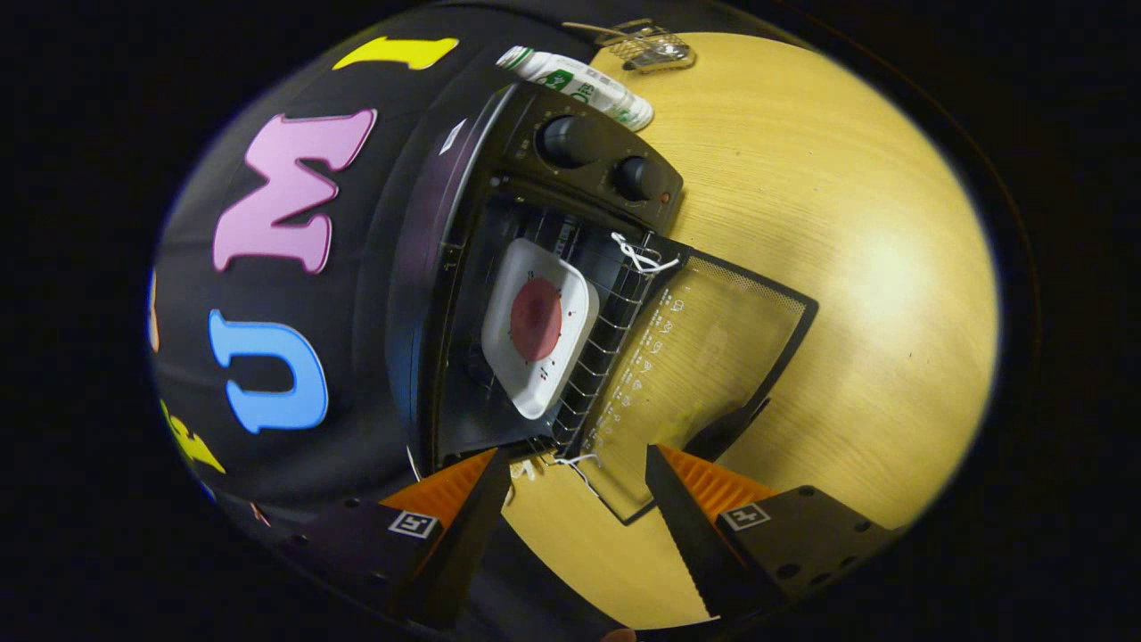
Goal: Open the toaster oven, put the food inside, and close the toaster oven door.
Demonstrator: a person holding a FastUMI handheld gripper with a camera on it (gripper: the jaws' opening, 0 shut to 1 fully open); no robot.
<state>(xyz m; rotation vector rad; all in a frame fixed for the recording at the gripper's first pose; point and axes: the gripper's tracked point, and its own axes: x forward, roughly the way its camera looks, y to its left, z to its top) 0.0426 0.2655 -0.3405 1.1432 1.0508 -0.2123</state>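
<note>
The toaster oven (499,294) stands on the table (820,223) against the booth's dark wall, and the whole scene appears rotated in the gripper view. Its glass door (704,374) is swung fully open and lies flat over the table, the wood grain showing through the pane. Inside, a white square plate (541,325) sits on the wire rack (606,357), carrying a round, reddish piece of food (536,318) at its middle. A bit of white cord (637,256) is tied at the far corner of the rack, and another bit of white cord (579,464) shows at the near corner, close to the fingers. On the oven's control panel are 2 dark knobs (570,141), one beside the other, with a small red spot next to the second knob. Beyond the oven, a white and green tube (579,85) lies on the table touching or just behind the panel, and farther off rests a small metal wire object (646,46) that I cannot make out clearly. The gripper (579,473) hovers just short of the open oven, its 2 fingers spread well apart with nothing between them; the lower edge of the door and the bare table show through the gap.
</note>
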